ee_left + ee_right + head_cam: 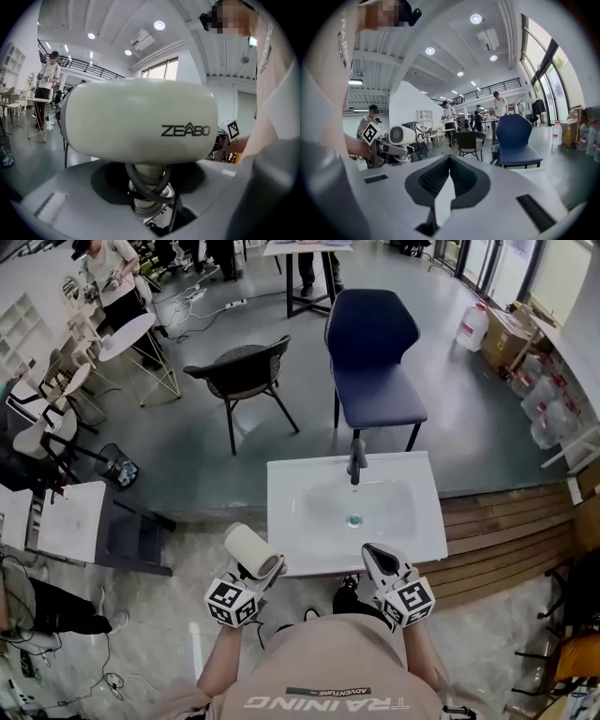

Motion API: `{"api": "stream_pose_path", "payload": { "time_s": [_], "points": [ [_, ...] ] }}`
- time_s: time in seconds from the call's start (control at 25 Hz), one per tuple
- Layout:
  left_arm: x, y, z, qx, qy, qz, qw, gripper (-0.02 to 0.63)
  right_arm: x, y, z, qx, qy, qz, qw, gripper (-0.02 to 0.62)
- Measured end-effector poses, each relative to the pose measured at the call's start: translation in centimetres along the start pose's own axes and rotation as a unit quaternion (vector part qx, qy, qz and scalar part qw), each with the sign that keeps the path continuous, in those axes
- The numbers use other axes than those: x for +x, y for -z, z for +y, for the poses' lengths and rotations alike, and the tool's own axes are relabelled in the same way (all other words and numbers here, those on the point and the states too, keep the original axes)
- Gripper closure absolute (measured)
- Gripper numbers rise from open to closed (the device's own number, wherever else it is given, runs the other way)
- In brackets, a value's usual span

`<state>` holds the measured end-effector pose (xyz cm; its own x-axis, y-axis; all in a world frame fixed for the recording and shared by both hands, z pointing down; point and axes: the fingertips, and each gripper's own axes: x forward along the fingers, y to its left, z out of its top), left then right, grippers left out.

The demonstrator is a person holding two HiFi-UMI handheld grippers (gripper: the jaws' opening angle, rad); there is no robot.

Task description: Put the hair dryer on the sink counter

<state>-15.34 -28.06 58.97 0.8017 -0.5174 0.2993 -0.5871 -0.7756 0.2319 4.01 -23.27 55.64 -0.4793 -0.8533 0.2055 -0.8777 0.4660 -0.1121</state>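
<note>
The hair dryer [251, 549] is white, with a round barrel and a dark cord wound around its handle. My left gripper [258, 570] is shut on that handle and holds the dryer at the front left corner of the white sink counter [286, 540]. In the left gripper view the barrel [140, 122] fills the frame, and the handle sits between the jaws of that gripper [149, 197]. My right gripper [375, 557] hovers over the counter's front edge, shut and holding nothing. The right gripper view shows its jaws [450, 161] meeting, with the dryer [401, 136] off to the left.
A dark faucet [355, 460] stands at the back of the basin, whose drain [353, 519] is in the middle. Behind the sink are a blue chair [373, 362] and a black chair [246, 371]. A wooden platform [506, 531] lies to the right. People stand far back.
</note>
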Motion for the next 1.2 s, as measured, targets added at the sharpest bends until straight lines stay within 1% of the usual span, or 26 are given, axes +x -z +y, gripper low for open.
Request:
{"api": "stream_pose_path", "payload": {
  "time_s": [0.12, 0.28, 0.56, 0.68, 0.84, 1.04, 1.2],
  "points": [
    [2.0, -1.1, 0.7, -0.003, -0.013, -0.008, 0.9999, 0.400, 1.2, -1.2, -2.8, -0.011, -0.006, -0.008, 1.000, 0.589],
    [5.3, -2.0, 0.7, 0.001, -0.019, -0.012, 0.9997, 0.400, 2.0, -1.7, -6.5, -0.016, -0.009, -0.013, 1.000, 0.589],
    [9.6, -3.3, 1.2, 0.015, -0.027, -0.002, 0.9995, 0.400, 2.7, -1.5, -11.2, -0.004, -0.011, -0.012, 1.000, 0.590],
    [11.0, -3.4, 1.3, 0.009, -0.038, 0.005, 0.9992, 0.400, 2.6, -1.4, -12.6, 0.000, -0.017, -0.009, 1.000, 0.589],
    [12.8, -4.4, 1.3, 0.005, -0.046, 0.005, 0.9989, 0.399, 2.4, -1.2, -14.5, 0.005, -0.022, -0.004, 1.000, 0.589],
    [13.3, -5.2, 1.8, 0.015, -0.063, 0.014, 0.9978, 0.400, 2.9, -0.9, -15.5, 0.024, -0.021, -0.002, 0.999, 0.590],
    [14.4, -5.6, 2.5, 0.037, -0.066, 0.031, 0.9967, 0.400, 3.4, -1.0, -16.7, 0.037, -0.017, -0.010, 0.999, 0.589]
  ]
}}
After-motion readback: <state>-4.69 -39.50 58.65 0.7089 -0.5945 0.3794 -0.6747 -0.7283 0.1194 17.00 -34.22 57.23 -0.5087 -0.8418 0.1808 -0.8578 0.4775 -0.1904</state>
